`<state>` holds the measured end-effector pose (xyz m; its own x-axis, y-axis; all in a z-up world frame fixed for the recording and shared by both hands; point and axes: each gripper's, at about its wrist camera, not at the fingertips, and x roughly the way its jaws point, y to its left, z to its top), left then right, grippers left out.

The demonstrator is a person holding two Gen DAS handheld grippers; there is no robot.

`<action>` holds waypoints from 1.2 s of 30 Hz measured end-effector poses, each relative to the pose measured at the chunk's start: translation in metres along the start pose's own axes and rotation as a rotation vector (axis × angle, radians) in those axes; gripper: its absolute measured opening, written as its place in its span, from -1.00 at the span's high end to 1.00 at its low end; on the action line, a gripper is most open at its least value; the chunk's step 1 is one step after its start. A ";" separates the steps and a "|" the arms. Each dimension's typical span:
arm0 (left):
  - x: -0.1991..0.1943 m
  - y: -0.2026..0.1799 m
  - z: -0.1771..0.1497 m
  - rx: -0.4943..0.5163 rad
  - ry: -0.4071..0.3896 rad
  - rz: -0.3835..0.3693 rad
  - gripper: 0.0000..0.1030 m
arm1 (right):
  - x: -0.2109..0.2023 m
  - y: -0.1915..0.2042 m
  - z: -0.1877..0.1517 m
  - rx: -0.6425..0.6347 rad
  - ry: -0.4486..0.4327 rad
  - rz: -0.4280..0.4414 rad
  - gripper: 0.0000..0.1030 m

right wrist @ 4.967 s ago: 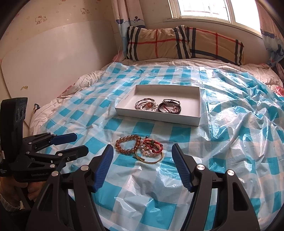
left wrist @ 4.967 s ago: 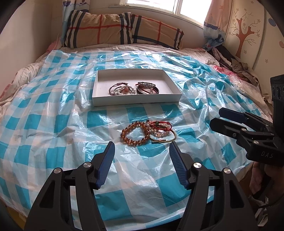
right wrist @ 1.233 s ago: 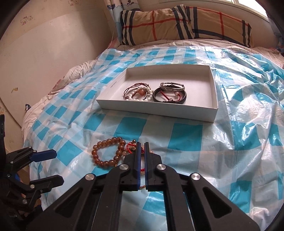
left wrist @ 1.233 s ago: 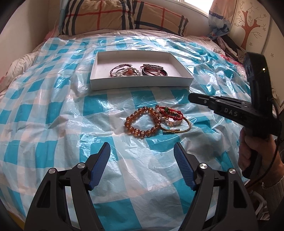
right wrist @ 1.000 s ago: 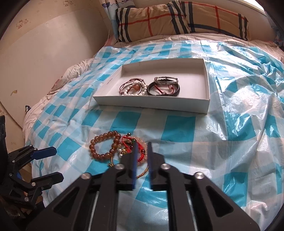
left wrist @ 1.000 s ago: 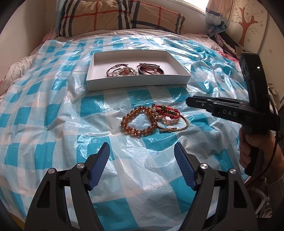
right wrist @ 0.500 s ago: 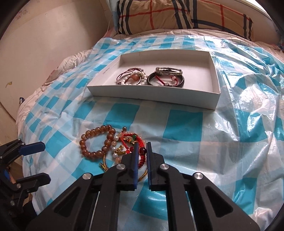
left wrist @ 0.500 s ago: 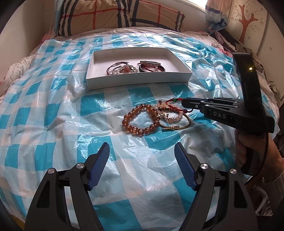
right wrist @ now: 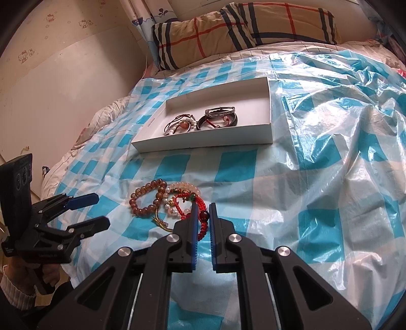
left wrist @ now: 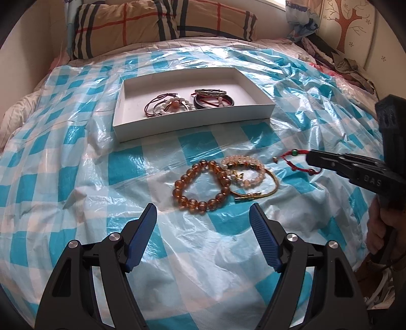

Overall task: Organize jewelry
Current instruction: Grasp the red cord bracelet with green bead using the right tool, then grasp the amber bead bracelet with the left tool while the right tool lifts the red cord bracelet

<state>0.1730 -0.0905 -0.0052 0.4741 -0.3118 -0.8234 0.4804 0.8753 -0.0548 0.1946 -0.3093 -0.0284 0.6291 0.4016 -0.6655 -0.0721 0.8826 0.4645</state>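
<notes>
My right gripper (right wrist: 203,207) is shut on a red cord bracelet (right wrist: 200,214) and holds it a little above the bed; it also shows in the left wrist view (left wrist: 308,158) with the red bracelet (left wrist: 291,158) hanging from its tip. On the sheet lie an amber bead bracelet (left wrist: 200,185), a pale bead bracelet (left wrist: 243,167) and a gold cord bracelet (left wrist: 261,193). A white box (left wrist: 192,127) beyond them holds several bracelets (left wrist: 187,104). My left gripper (left wrist: 203,233) is open and empty, near the front of the pile.
A blue-and-white checked plastic sheet (left wrist: 76,177) covers the bed. Plaid pillows (left wrist: 162,22) lie at the head. A pale board (right wrist: 63,88) leans at the left wall. Clothes (left wrist: 342,66) are heaped at the far right.
My right gripper closed on the red cord bracelet, lifted it off the pile and drew it to the right. My left gripper stayed open and barely moved.
</notes>
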 end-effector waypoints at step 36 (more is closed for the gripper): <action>-0.072 -0.023 -0.010 -0.025 -0.139 -0.030 0.80 | -0.071 0.040 -0.010 0.000 -0.113 0.039 0.83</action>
<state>0.1202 -0.0847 0.0497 0.5583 -0.3844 -0.7352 0.4782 0.8733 -0.0934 0.1393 -0.2998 0.0315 0.7093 0.4056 -0.5765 -0.0982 0.8667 0.4890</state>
